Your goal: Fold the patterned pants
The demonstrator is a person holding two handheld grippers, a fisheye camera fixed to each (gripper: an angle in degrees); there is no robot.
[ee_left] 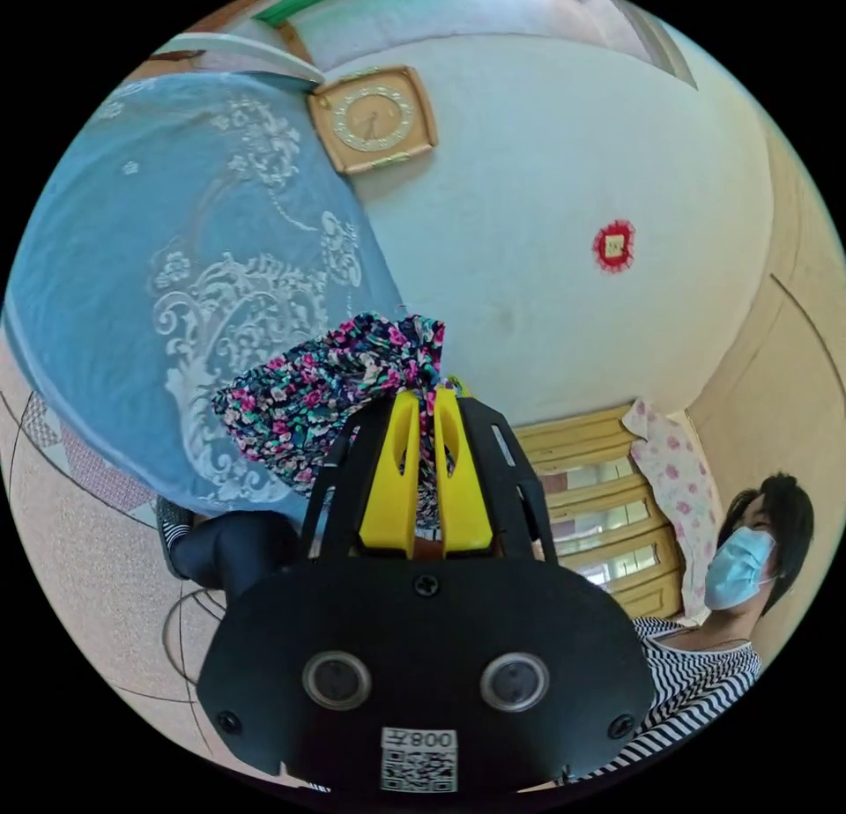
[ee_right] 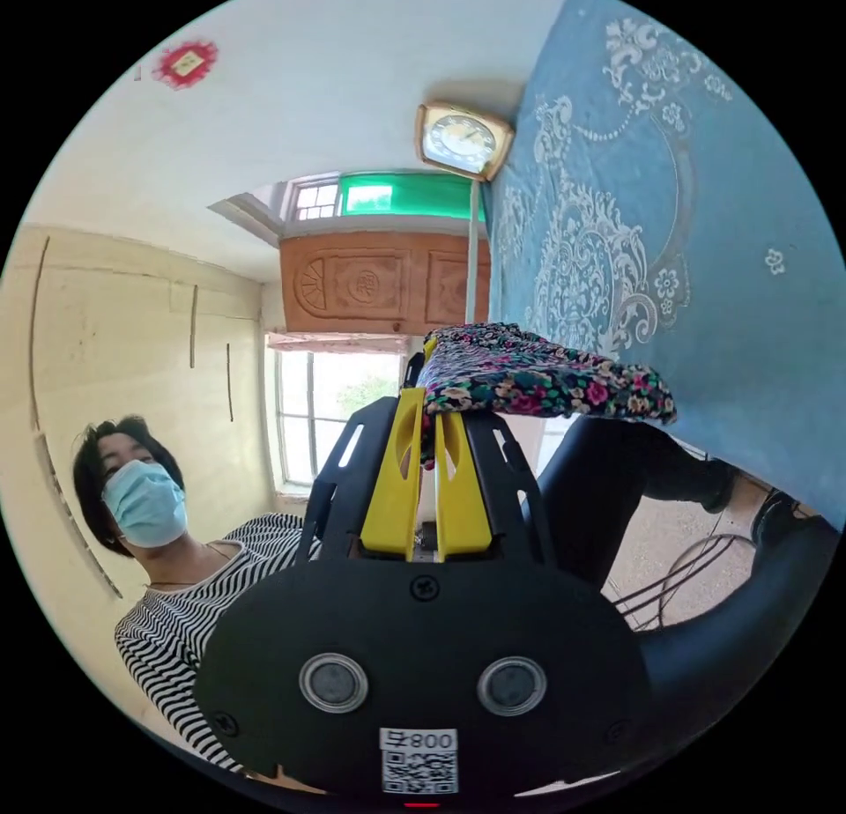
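Observation:
The patterned pants (ee_left: 326, 391) are dark cloth with pink and green flowers, held up in the air. In the left gripper view my left gripper (ee_left: 426, 402) is shut on a bunched edge of them, with cloth pinched between the yellow jaws and hanging off to the left. In the right gripper view the patterned pants (ee_right: 546, 378) stretch away to the right from my right gripper (ee_right: 426, 404), which is shut on their other edge. Both cameras are tilted steeply upward, toward the ceiling.
A blue lace-patterned cloth (ee_left: 176, 268) covers the surface beside the pants; it also appears as the blue cloth (ee_right: 687, 233). A person in a striped top (ee_right: 176, 620) stands behind the grippers. A wall clock (ee_left: 374, 118), a window (ee_right: 335, 409) and tiled floor (ee_left: 79, 550) are around.

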